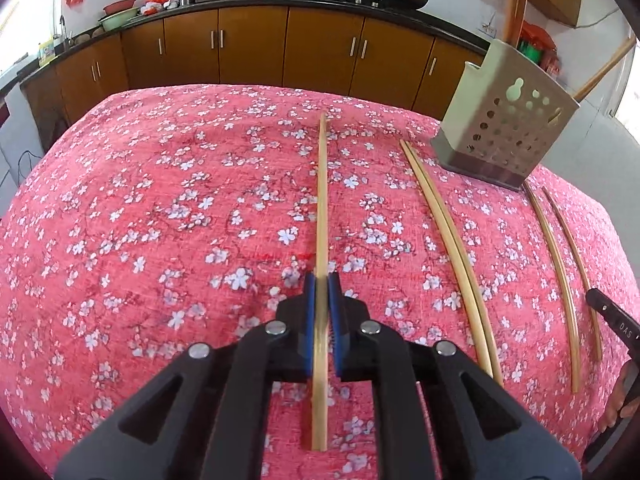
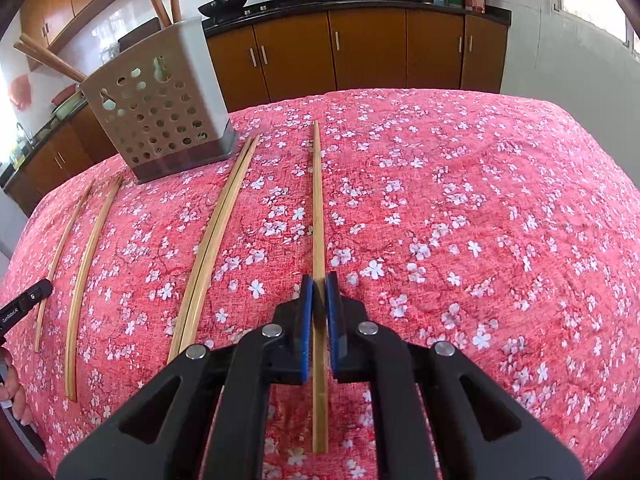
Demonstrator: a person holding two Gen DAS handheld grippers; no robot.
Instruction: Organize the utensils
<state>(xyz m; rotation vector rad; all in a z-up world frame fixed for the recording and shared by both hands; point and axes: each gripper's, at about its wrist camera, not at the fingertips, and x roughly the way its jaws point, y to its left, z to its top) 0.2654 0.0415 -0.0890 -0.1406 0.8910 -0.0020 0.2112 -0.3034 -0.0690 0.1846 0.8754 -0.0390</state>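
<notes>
The left hand-held gripper (image 1: 322, 292) pinches one chopstick (image 1: 322, 200) between its blue pads; the stick runs straight ahead over the floral cloth of the counter (image 1: 160, 200). The right hand-held gripper (image 2: 320, 292) likewise clamps a single chopstick (image 2: 317, 200) lengthwise. More chopsticks (image 2: 216, 236) lie on the cloth between the two grippers, near the perforated utensil holder (image 2: 160, 108), which stands at the far edge.

what the views can't settle

the chopstick (image 1: 321, 208) in the left hand-held gripper (image 1: 322, 280) is motion-blurred between the pads. tall chopsticks in the perforated holder (image 1: 505, 128) run off the top edge. the other hand-held gripper (image 1: 612, 314) and a few fingers (image 1: 614, 416) are cut by the right edge. the far countertop (image 1: 120, 20) clutter is too small to name.
</notes>
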